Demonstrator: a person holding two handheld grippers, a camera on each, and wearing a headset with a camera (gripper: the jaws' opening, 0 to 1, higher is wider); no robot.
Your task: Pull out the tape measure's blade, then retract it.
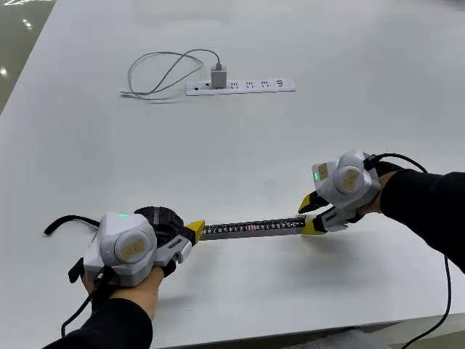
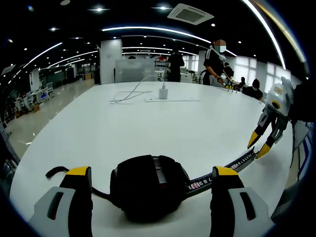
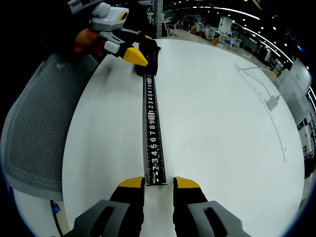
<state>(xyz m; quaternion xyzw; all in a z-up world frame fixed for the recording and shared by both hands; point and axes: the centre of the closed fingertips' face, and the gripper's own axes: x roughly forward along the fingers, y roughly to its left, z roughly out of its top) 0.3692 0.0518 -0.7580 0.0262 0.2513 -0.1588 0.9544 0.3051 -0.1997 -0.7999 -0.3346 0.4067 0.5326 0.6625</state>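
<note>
Head view is showing my left hand-held gripper (image 2: 152,173) nearest me, close to the front edge of the white counter (image 1: 240,145). Its jaws are standing wide on either side of the black tape measure (image 1: 161,218), which is resting on the counter. In the left gripper view, white is showing between the case and the left jaw and the blade is crossing the gap to the right jaw, so I am bracketing it rather than squeezing it. A black wrist strap (image 1: 69,220) is trailing off to the left.

From the case the blade (image 1: 251,228) is lying flat on the counter, drawn out to the right with its numbers facing up. At its end my right hand-held gripper (image 1: 309,216) is sitting with its jaws narrowly parted and the blade's tip between the yellow tips. In the right gripper view the blade is lying just beside one tip, and a thin strip of counter is showing next to the other.

Farther back, well apart from all this, a white power strip (image 1: 247,86) is lying with a grey charger (image 1: 219,75) plugged in, its cable (image 1: 156,73) looping leftwards.
</note>
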